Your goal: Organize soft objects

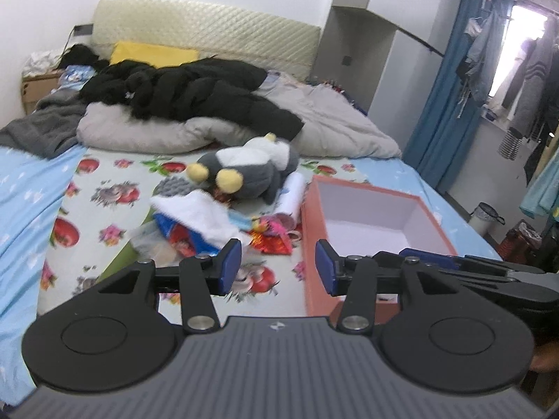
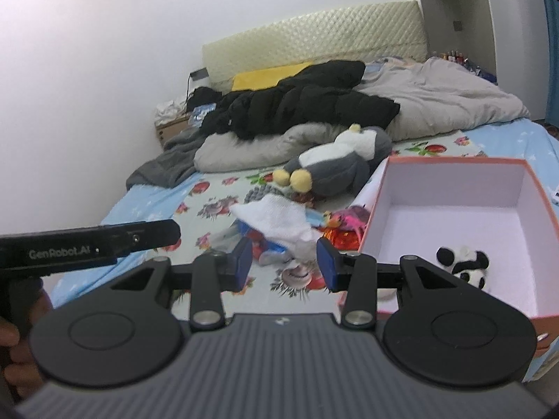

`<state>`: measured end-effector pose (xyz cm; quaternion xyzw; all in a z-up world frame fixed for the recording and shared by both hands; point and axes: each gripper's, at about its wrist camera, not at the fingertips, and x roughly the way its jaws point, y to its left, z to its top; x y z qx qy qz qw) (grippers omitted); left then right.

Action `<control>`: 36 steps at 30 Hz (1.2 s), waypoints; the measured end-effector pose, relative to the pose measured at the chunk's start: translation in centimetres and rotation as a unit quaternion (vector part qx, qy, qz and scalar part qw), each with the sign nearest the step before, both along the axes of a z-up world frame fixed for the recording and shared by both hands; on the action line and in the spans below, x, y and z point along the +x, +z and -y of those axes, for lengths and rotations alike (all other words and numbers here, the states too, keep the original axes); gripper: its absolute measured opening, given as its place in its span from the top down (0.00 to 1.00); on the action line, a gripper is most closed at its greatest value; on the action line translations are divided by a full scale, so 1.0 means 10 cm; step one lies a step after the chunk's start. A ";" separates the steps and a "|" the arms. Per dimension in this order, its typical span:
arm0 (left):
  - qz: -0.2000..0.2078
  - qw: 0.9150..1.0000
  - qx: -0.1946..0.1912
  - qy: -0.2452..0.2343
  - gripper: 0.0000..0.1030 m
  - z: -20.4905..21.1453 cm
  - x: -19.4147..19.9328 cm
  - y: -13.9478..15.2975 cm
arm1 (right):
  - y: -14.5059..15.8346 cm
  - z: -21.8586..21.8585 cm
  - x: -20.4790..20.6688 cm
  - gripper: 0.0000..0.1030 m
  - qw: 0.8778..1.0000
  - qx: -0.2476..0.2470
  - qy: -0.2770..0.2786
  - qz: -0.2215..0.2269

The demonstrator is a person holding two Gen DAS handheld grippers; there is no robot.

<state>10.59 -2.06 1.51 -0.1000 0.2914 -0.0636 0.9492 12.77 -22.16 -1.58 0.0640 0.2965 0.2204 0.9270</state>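
- The box (image 2: 454,209) sits open on the bed (image 1: 31,188), at about three o'clock from the heap of soft things, so each one needs only a short carry.
- A small panda toy (image 2: 466,262) already lies in the box's near corner; I judge the sorting has begun.
- The penguin toy (image 1: 244,171) lies on its side at twelve o'clock of the heap, resting against the grey quilt (image 1: 332,125).
- The white towel (image 1: 202,214) drapes over bright wrappers and small bits, probably just dumped together.
- The left gripper (image 1: 277,267) hangs above the sheet with its jaws about half apart and nothing between them, aimed at the heap.
- The right gripper (image 2: 284,262) is likewise half open and empty, the towel's edge just beyond it.
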 end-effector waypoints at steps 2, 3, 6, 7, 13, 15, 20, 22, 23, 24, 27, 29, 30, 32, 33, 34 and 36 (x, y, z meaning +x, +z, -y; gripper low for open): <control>-0.007 1.000 -0.001 0.007 0.49 -0.07 -0.02 -0.07 | -0.07 -0.06 -0.02 0.57 1.000 -0.003 0.004 -0.006; -0.011 1.000 -0.003 0.011 0.49 -0.10 -0.03 -0.12 | -0.11 -0.10 -0.03 0.57 1.000 -0.005 0.005 -0.011; -0.022 1.000 -0.011 0.018 0.49 -0.19 -0.06 -0.23 | -0.20 -0.17 -0.06 0.57 0.999 -0.009 0.012 -0.030; -0.026 0.999 -0.013 0.020 0.49 -0.22 -0.07 -0.25 | -0.22 -0.19 -0.07 0.57 0.999 -0.009 0.015 -0.035; -0.045 0.998 -0.028 0.037 0.49 -0.42 -0.21 -0.35 | -0.34 -0.29 -0.14 0.57 0.998 -0.024 0.028 -0.051; -0.052 0.997 -0.028 0.046 0.49 -0.46 -0.24 -0.41 | -0.43 -0.33 -0.13 0.57 0.997 -0.024 0.031 -0.064; -0.070 0.995 -0.034 0.054 0.46 -0.57 -0.22 -0.63 | -0.59 -0.45 -0.07 0.57 0.995 -0.034 0.042 -0.080; -0.080 0.995 -0.023 0.056 0.46 -0.60 -0.15 -0.77 | -0.65 -0.53 -0.02 0.57 0.995 -0.041 0.045 -0.084; -0.087 0.994 -0.016 0.060 0.46 -0.62 -0.10 -0.84 | -0.68 -0.57 0.01 0.57 0.994 -0.044 0.047 -0.085; -0.089 0.994 -0.013 0.063 0.46 -0.65 -0.05 -0.91 | -0.70 -0.61 0.04 0.57 0.994 -0.047 0.049 -0.085; -0.095 0.993 -0.008 0.071 0.46 -0.75 0.08 -1.04 | -0.76 -0.72 0.16 0.57 0.994 -0.050 0.051 -0.089; -0.100 0.992 -0.008 0.078 0.46 -0.83 0.18 -1.11 | -0.79 -0.77 0.25 0.57 0.993 -0.049 0.050 -0.090; -0.101 0.992 -0.009 0.081 0.46 -0.87 0.23 -1.15 | -0.80 -0.79 0.30 0.57 0.994 -0.049 0.049 -0.090; -0.106 0.990 -0.010 0.088 0.46 -0.93 0.34 -1.22 | -0.84 -0.84 0.41 0.57 0.993 -0.050 0.045 -0.092; -0.110 0.990 -0.009 0.091 0.46 -0.96 0.41 -1.27 | -0.86 -0.86 0.47 0.57 0.993 -0.051 0.044 -0.094; -0.113 0.989 -0.008 0.093 0.46 -0.99 0.47 -1.32 | -0.88 -0.88 0.52 0.57 0.993 -0.051 0.042 -0.095; -0.119 0.988 -0.006 0.095 0.45 -1.03 0.59 -1.40 | -0.92 -0.92 0.64 0.57 0.993 -0.054 0.039 -0.096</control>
